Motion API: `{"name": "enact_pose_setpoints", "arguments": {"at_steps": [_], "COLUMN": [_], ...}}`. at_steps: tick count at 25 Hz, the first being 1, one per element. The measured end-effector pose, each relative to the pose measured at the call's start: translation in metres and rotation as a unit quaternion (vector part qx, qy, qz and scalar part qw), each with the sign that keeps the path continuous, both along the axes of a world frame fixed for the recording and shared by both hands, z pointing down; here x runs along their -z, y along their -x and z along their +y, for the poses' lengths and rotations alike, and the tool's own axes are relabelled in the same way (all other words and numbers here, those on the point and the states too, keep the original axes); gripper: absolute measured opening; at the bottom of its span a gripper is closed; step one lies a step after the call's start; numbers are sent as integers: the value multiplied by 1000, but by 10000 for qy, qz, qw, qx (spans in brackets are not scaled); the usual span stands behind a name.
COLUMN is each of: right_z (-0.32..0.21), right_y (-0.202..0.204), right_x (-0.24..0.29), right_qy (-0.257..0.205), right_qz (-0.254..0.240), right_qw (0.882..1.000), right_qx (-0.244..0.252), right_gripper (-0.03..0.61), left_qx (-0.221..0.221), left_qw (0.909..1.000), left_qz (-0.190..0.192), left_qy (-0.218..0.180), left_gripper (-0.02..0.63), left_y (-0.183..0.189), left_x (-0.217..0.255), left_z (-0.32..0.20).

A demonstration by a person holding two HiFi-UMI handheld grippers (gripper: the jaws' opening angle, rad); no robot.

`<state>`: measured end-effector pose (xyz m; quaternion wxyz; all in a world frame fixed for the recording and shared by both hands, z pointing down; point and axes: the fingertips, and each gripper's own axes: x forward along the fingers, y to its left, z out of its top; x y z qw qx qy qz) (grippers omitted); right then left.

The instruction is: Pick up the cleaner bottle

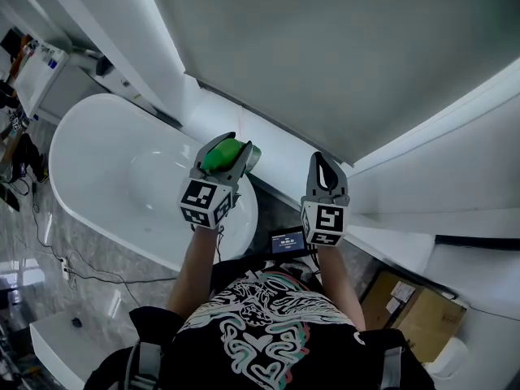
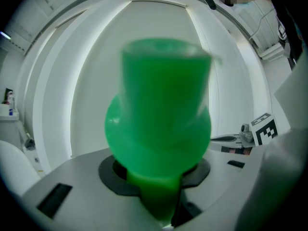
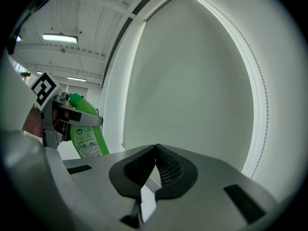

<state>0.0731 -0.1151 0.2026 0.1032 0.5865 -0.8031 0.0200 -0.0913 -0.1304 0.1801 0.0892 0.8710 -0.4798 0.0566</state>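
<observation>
A green cleaner bottle (image 1: 224, 155) is clamped in my left gripper (image 1: 229, 158), held up in the air over the end of the white bathtub (image 1: 106, 177). In the left gripper view the bottle (image 2: 161, 124) fills the middle, its neck pinched between the jaws. From the right gripper view the same bottle (image 3: 85, 129) shows its printed label, hanging below the left gripper (image 3: 72, 117). My right gripper (image 1: 324, 167) hovers to the right of it, shut with its tips touching and nothing between them (image 3: 155, 150).
A white wall panel (image 1: 341, 55) rises straight ahead. Cardboard boxes (image 1: 418, 311) lie on the floor at the lower right. A small black device with a lit screen (image 1: 288, 241) sits between my arms. Cables (image 1: 57, 258) trail over the floor on the left.
</observation>
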Motion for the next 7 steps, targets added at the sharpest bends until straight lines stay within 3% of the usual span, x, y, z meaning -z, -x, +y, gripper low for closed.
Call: {"name": "enact_pose_setpoints", "arguments": {"at_steps": [7], "right_z": [-1], "right_y": [1], "right_x": [-2], "right_qy": [0], "right_qz": [0], "right_qw": [10000], "right_qx": [23], "right_gripper": [26], "left_qx": [47], "left_qw": [10000], "left_qz": [1], "left_qy": [33], "left_gripper": [172], "left_y": [2], "left_x": [-3], "left_z": [-1]}}
